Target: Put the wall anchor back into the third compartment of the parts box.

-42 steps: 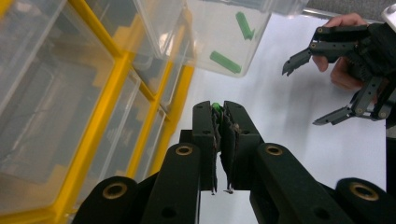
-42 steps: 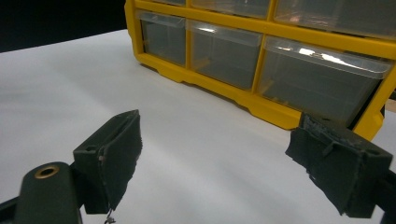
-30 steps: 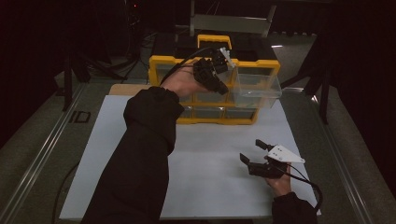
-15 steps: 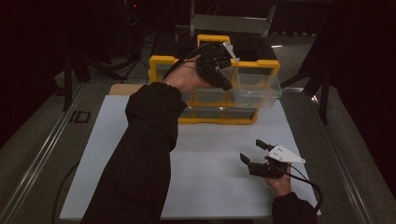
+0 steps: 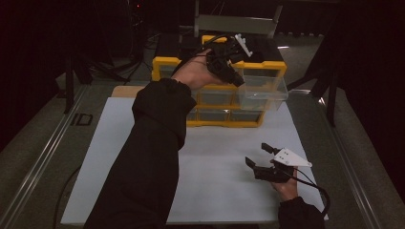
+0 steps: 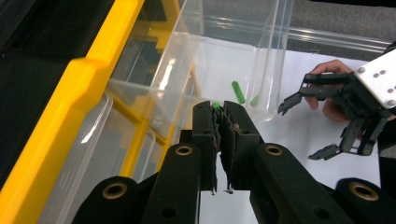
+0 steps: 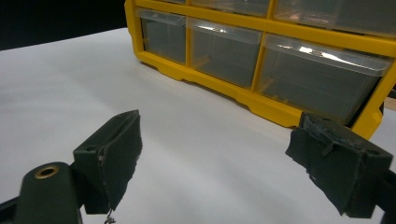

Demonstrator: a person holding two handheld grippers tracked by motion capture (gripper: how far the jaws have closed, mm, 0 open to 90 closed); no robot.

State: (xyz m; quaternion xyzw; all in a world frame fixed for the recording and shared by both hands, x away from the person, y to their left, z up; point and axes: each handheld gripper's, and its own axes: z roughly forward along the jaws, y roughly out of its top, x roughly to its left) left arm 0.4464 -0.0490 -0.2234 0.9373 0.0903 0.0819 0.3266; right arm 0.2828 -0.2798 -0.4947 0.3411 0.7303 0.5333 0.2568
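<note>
- Green shows at the tip of the left gripper (image 6: 217, 122): a small green piece (image 6: 215, 106) is pinched between its two black jaws, which are clenched on it with hardly a gap.
- That gripper hangs above the pulled-out clear drawer (image 5: 263, 89) of the yellow drawer cabinet (image 5: 162, 67), at the cabinet's upper right in the high view.
- In the left gripper view the drawer's open mouth lies straight ahead of and below the jaws; a second green stick (image 6: 238, 92) rests on the drawer floor, its long axis running away from the jaws and slightly to the left.
- The left hand is by far the nearer one to the drawer, so the drop looks to be its work: the piece probably needs only to be let go over the drawer's opening.
- The right gripper (image 5: 261, 156) sits low over the white table sheet (image 5: 143, 167), well apart from the cabinet, its jaws spread wide with nothing between them.
</note>
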